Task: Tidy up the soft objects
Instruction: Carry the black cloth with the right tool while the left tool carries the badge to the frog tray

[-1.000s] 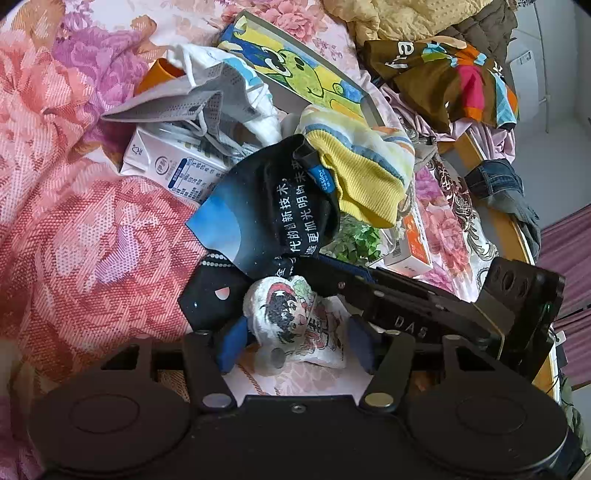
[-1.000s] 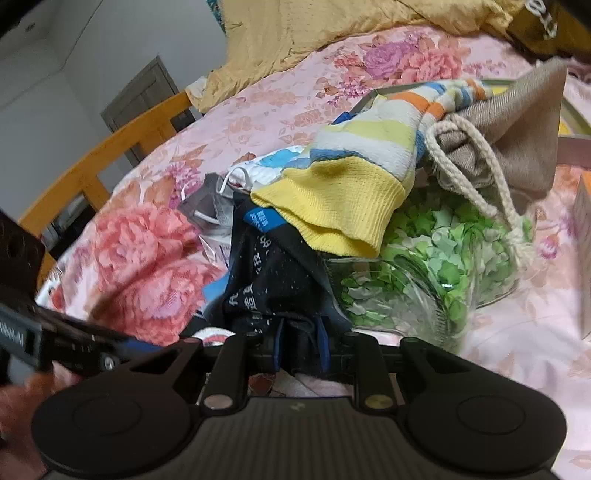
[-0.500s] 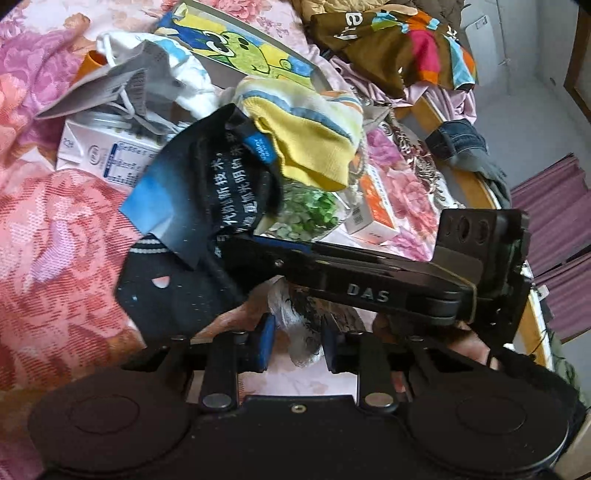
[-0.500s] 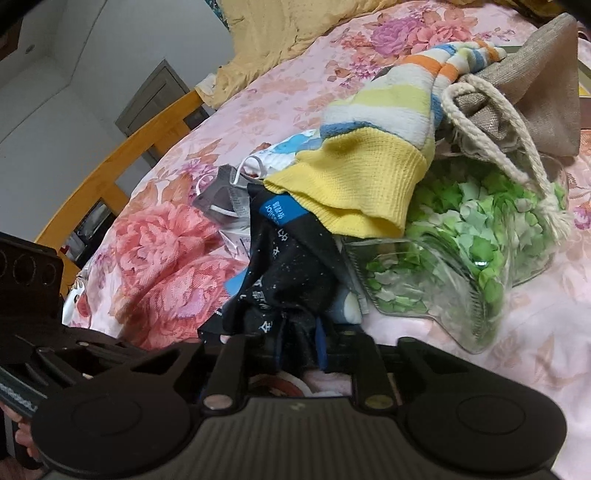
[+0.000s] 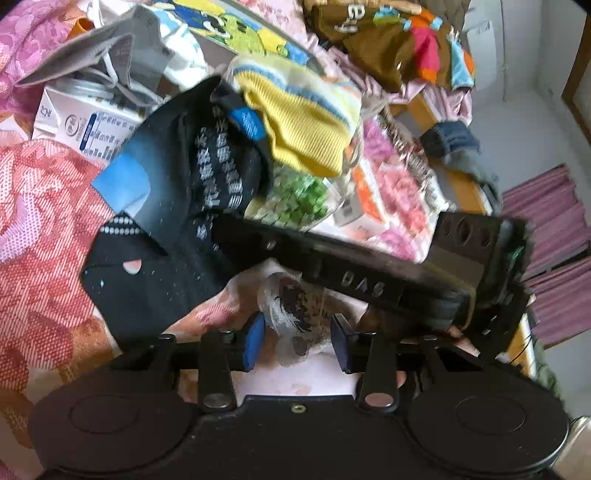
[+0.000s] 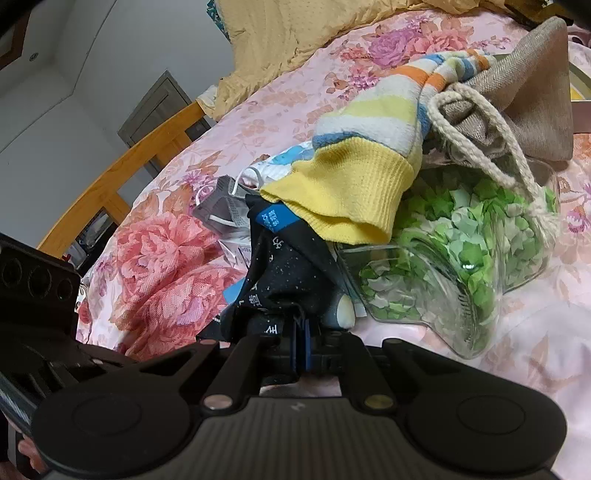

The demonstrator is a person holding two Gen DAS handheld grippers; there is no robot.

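Note:
A small white pouch (image 5: 291,314) with a dark cartoon print lies on the bedspread between the blue pads of my left gripper (image 5: 297,339). Its jaws are opening and a gap shows at the right pad. My right gripper (image 6: 301,345) is shut on a fold of the black sock (image 6: 280,277) with white lettering. In the left wrist view that gripper crosses as a black bar (image 5: 351,280) reaching the black sock (image 5: 192,184). A yellow striped sock (image 6: 351,184) drapes over the black one.
A glass star jar (image 6: 461,266) of green paper bits lies under a burlap drawstring bag (image 6: 528,99). A grey face mask (image 5: 110,62), a milk carton (image 5: 85,122), a picture book (image 5: 236,33) and a brown garment (image 5: 399,48) lie beyond. The wooden bed rail (image 6: 122,177) is at left.
My left gripper slid forward around the white pouch, squeezed in on it, then widened again. My right gripper's jaws closed fully on the black sock.

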